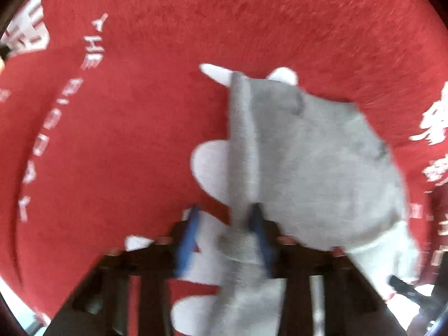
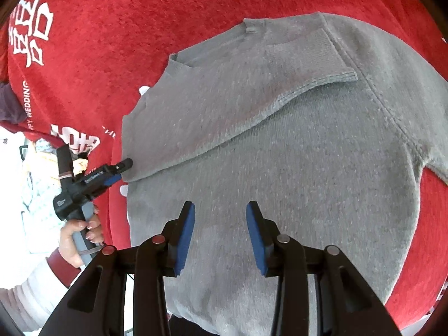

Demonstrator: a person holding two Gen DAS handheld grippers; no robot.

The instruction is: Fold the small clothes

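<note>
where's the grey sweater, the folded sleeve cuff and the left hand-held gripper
grey sweater point(image 2: 294, 196): right wrist view, middle of the body panel
sleeve cuff point(image 2: 322, 56): right wrist view, ribbed end folded across the chest
left hand-held gripper point(image 2: 123, 172): right wrist view, fingertips at the sweater's left edge

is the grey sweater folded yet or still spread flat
Partly folded. One sleeve is turned in across the chest of the grey sweater, while the body lies spread on the red cloth. The other sleeve cannot be seen.

Right gripper point(image 2: 220, 215), jaws apart, hovers over grey sweater point(image 2: 294, 145).
</note>
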